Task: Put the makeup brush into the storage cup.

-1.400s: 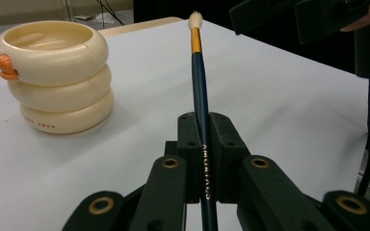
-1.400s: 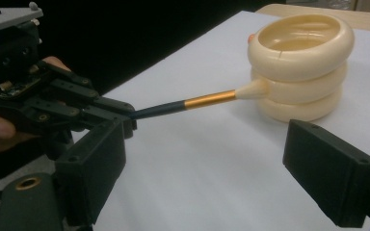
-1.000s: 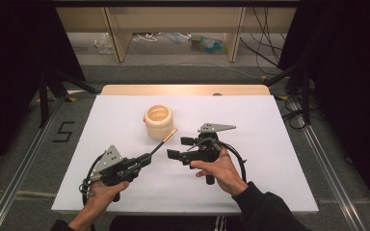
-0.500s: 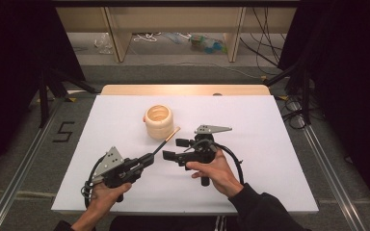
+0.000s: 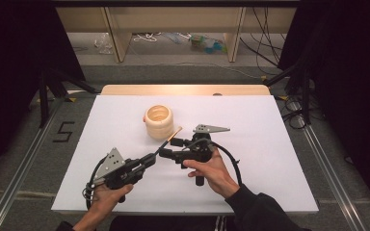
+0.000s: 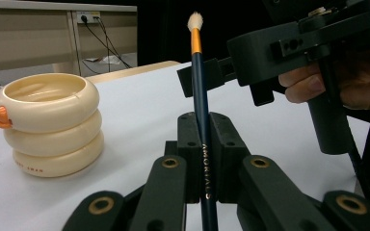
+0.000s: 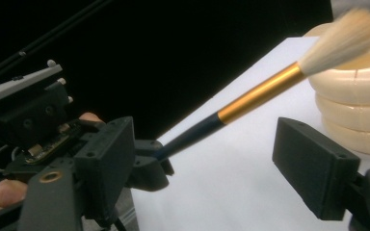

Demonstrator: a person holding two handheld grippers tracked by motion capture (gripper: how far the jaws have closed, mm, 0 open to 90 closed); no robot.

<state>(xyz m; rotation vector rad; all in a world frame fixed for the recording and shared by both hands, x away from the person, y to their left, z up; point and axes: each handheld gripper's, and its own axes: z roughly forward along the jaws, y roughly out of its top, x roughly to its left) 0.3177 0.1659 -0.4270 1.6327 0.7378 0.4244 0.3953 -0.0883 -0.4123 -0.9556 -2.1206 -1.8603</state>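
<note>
Handover risk: slim dark-blue makeup brush (image 6: 203, 144) w/ gold ferrule, white tuft.
L gripper (image 5: 150, 159) clamps handle; R gripper (image 7: 221, 159) jaws apart, just been closing around brush w/o touching; off-centre pinch could tip it into cream ringed plastic pot (image 5: 158, 121).

The brush (image 6: 200, 86) runs off the bottom edge in the left gripper view, so its lower end is cut off. In the right gripper view its soft tip is blurry, and the cream ring pot (image 7: 354, 96) is cut by the right edge. The small writing low on the pot is too tiny to read
</note>
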